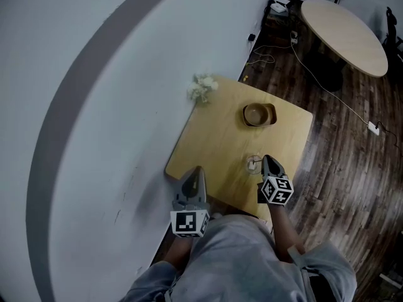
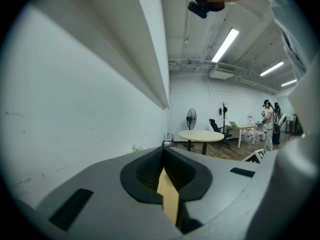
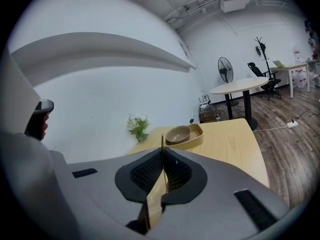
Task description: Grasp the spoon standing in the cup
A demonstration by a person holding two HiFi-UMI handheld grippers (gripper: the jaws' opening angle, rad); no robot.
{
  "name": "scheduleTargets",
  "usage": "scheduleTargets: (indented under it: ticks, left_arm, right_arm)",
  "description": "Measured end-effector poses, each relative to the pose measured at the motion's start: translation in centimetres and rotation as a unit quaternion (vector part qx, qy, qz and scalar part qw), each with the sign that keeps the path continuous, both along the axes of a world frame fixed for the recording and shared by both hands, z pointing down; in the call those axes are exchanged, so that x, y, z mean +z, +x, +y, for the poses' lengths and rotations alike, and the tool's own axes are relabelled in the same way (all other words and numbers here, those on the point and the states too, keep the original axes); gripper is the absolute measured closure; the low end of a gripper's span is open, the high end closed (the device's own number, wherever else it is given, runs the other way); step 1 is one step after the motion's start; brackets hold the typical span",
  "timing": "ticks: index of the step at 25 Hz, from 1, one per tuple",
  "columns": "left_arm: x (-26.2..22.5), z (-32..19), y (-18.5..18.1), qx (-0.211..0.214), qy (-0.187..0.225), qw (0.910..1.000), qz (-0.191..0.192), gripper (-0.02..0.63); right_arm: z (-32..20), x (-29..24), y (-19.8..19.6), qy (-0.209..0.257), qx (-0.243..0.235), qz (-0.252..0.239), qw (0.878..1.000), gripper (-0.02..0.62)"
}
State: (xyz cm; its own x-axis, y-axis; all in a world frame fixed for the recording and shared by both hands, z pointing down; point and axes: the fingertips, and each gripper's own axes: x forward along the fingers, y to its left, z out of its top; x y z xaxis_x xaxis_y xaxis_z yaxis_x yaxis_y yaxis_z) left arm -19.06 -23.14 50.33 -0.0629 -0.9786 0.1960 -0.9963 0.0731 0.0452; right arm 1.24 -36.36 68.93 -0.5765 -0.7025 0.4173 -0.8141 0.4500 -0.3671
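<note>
Right gripper view: the spoon (image 3: 162, 143) shows as a thin handle standing upright in the seam of the right gripper (image 3: 163, 151). The jaws are drawn narrow and appear to pinch the handle between their pads, with only a sliver of tabletop showing lower in the gap. The spoon's long axis runs near vertical, and its bowl end is out of sight below the jaws.

In the head view the glass cup (image 1: 253, 165) sits near the front edge of the wooden table (image 1: 214, 143), just at 9 o'clock of the right gripper's tips. This gripper is by far the nearer one. The left gripper (image 1: 195, 172) hangs well apart at about 8 o'clock of the cup, over the table's near corner, jaws closed together on nothing.

A brown bowl (image 1: 255, 114) on its tray (image 1: 272, 114) lies at 12 o'clock of the cup, and a small bunch of flowers (image 1: 201, 88) at 11 o'clock by the wall. Neither crowds the cup. A lift looks best taken straight up along the handle, lest the cup tip.
</note>
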Motion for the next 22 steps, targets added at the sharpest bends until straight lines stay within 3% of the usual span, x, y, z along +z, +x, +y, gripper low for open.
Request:
scheduleTargets:
  ticks: [10,22]
  left_arm:
    - [-0.6,1.7,0.5,0.027,0.019,0.9994,0.013,0.604]
    - [-2.0,5.3,2.1,0.079,0.044,0.9955,0.028,0.604]
  right_arm:
    - [2.1,-5.2,0.2,0.055,0.01,-0.005,0.998,0.594]
    - [7.4,-12.0,3.0,0.104,0.062,-0.035,0.992,0.594]
